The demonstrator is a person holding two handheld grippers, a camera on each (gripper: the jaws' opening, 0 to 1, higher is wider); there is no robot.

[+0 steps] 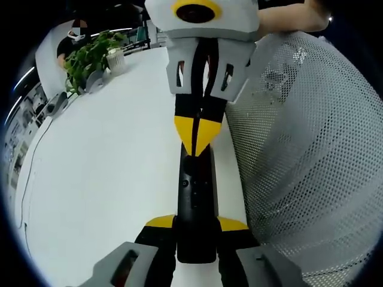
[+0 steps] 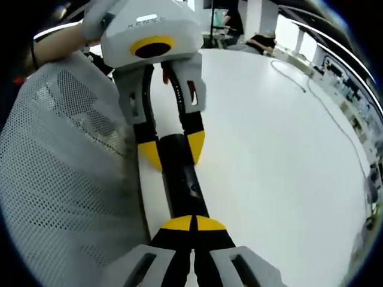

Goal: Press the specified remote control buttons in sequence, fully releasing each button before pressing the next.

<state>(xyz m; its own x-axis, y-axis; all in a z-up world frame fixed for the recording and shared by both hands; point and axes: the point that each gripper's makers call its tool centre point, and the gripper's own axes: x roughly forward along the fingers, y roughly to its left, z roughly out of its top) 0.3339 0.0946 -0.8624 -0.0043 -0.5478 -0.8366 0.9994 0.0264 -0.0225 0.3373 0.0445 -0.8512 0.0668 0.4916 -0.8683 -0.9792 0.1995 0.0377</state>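
- white table point(image 1: 108, 179) carried the work; mesh chair back point(image 1: 311, 167) stood at its edge.
- black remote point(image 1: 196, 203) lay at that edge, clamped between left gripper point(image 1: 196, 236) jaws.
- right gripper point(image 2: 192, 226), tips together, pressed down; a clean, full lift seemed wise before the next button.

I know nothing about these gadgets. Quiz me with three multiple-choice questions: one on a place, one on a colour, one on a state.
1. Where is the remote? A in a drawer; B between the left tool's jaws; C on a shelf.
2. Jaw tip colour? A yellow; B blue; C green.
3. The right tool's jaws are: A wide open; B shut together; C gripping a cup.

B: the left tool clamps the black remote.
A: tips look yellow in both views.
B: the right tool shows no gap.
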